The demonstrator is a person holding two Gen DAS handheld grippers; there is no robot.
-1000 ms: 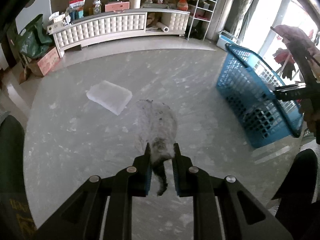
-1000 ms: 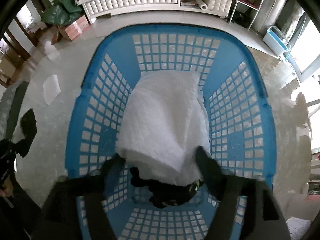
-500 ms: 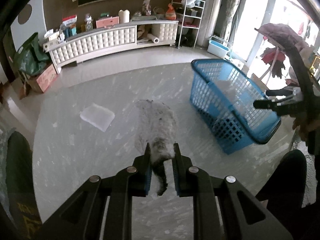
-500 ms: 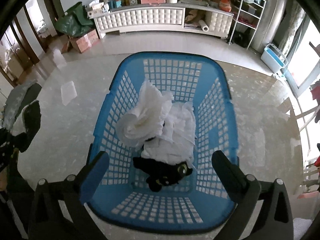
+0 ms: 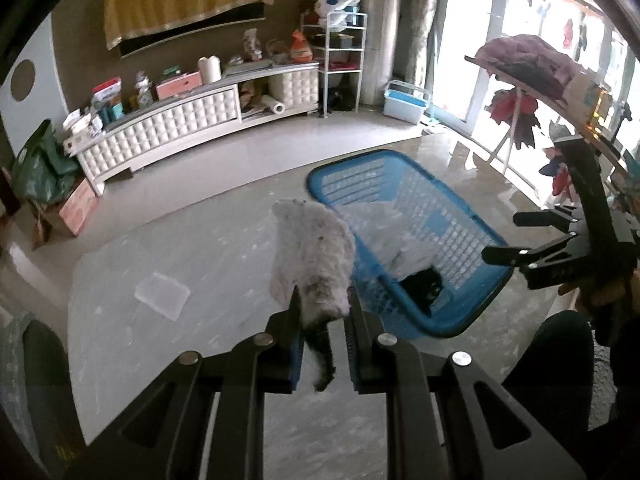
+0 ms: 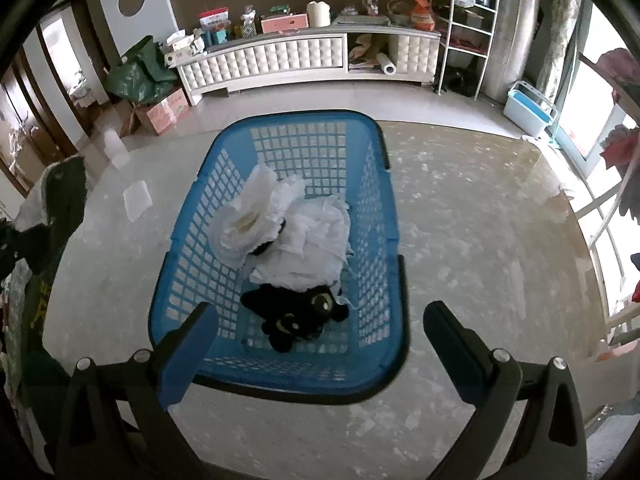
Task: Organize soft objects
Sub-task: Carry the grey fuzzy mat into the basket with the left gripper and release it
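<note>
My left gripper [image 5: 322,312] is shut on a grey fluffy soft toy [image 5: 316,256] and holds it in the air left of the blue basket [image 5: 472,320]. In the right wrist view my right gripper [image 6: 320,320] is open and empty above the near end of the blue basket [image 6: 276,380]. Inside the basket lie white cloths [image 6: 292,232] and a black plush toy [image 6: 296,316]. The right gripper also shows at the right edge of the left wrist view [image 5: 516,240].
The basket stands on a pale marbled round table [image 6: 480,260]. A clear flat plastic lid [image 5: 162,294] lies on the table to the left. A white cabinet [image 6: 304,60] with clutter runs along the back wall. A clothes rack [image 5: 520,80] stands at the right.
My left gripper has lifted the grey toy off the table and toward the basket. My right gripper has let go of the white cloth and drawn back and up from the basket.
</note>
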